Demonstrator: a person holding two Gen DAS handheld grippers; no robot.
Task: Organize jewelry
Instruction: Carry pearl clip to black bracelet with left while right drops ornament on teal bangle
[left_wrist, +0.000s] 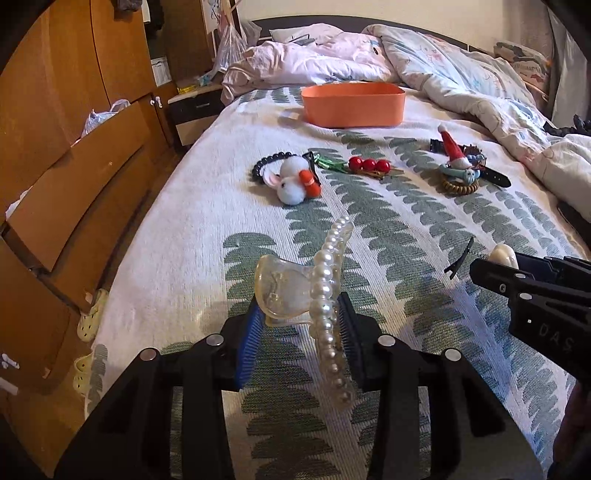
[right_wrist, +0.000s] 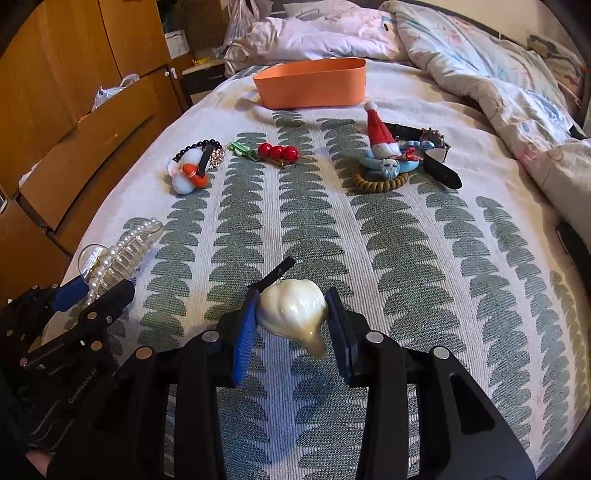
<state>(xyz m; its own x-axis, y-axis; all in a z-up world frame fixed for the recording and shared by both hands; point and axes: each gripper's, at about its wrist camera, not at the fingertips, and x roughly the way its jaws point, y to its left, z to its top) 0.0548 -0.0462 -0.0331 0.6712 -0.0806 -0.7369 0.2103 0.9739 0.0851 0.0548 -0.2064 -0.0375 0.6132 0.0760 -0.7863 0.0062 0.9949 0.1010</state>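
Jewelry lies scattered on the leaf-patterned bedspread (right_wrist: 406, 240) before the orange plastic bin (right_wrist: 310, 86). Your left gripper (left_wrist: 301, 321) has its jaws partly closed on a clear pearl-trimmed claw clip (left_wrist: 295, 291). Your right gripper (right_wrist: 293, 325) pinches a glossy cream shell-shaped clip (right_wrist: 295, 314) just above the cover.

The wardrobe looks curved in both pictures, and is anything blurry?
Left wrist view: the wardrobe bows from fisheye distortion; the pearl hair claw held close in the left tongs looks soft. Right wrist view: same bending at the edges; the cream clip shows a glossy highlight.
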